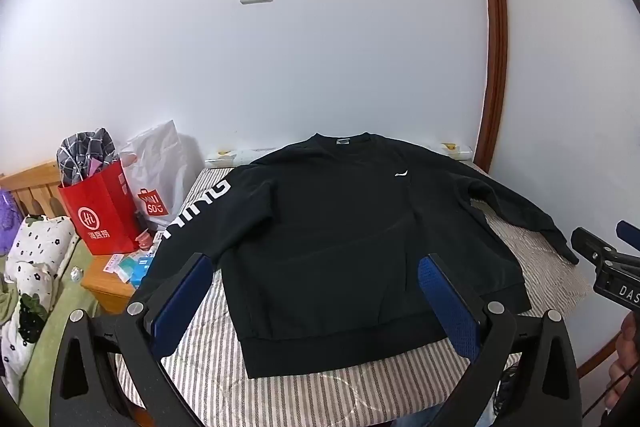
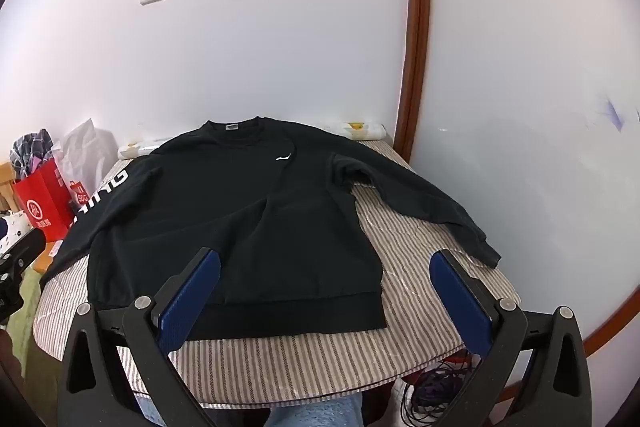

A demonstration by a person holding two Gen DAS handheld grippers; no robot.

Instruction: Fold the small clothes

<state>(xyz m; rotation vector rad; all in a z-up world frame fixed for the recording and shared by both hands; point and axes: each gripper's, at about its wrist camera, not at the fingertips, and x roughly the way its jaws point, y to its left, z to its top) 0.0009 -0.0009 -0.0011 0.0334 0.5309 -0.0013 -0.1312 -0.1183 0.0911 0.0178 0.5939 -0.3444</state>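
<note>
A black long-sleeved sweatshirt lies flat, front up, on a striped table, neck toward the wall, both sleeves spread out. Its left sleeve carries white letters and hangs over the table's left edge. My left gripper is open and empty, held above the hem near the front edge. My right gripper is open and empty above the sweatshirt's lower right corner. The right sleeve's cuff lies near its right finger. The right gripper also shows at the right edge of the left wrist view.
A red paper bag and a white plastic bag stand left of the table on a wooden stand. A bed with pillows lies at far left. A white wall is behind; cables lie under the table's front right.
</note>
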